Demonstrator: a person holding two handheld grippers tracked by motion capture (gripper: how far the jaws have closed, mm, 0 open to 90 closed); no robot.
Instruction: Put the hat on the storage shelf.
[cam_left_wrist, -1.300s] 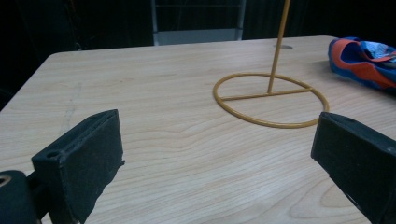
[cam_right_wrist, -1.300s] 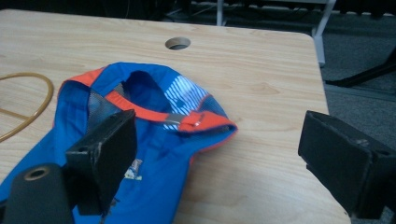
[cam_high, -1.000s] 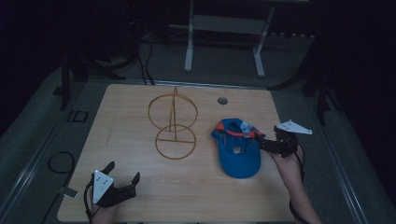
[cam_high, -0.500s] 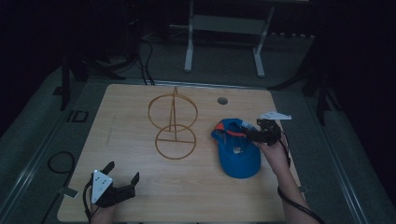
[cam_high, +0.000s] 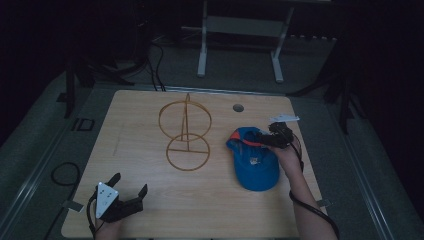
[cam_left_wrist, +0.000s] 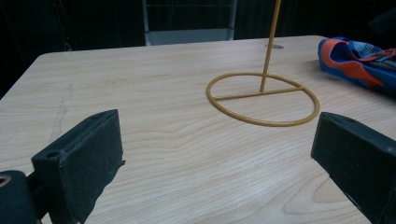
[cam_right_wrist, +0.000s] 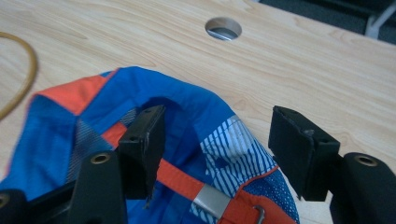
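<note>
A blue cap (cam_high: 256, 167) with orange trim lies on the right part of the wooden table (cam_high: 135, 150), its open underside up. My right gripper (cam_high: 266, 140) stands open at the cap's back edge. In the right gripper view (cam_right_wrist: 219, 123) one jaw sits inside the cap (cam_right_wrist: 187, 112) and the other outside over bare wood, above the orange strap and metal buckle (cam_right_wrist: 212, 200). A yellow wire stand (cam_high: 186, 125), with a ring base and an upright ring, stands mid-table. My left gripper (cam_high: 130, 185) rests open near the front left edge, facing the wire stand (cam_left_wrist: 261, 123) and the cap (cam_left_wrist: 359, 60).
A round cable hole (cam_high: 238, 107) pierces the table behind the cap and is near the jaws in the right gripper view (cam_right_wrist: 224, 28). A metal frame (cam_high: 240, 25) stands on the dark floor beyond the table. A cable loop (cam_high: 62, 175) lies on the floor at left.
My right gripper has moved left from beside the cap onto its back edge, with one jaw now inside the opening. The left gripper, stand and cap have stayed put.
</note>
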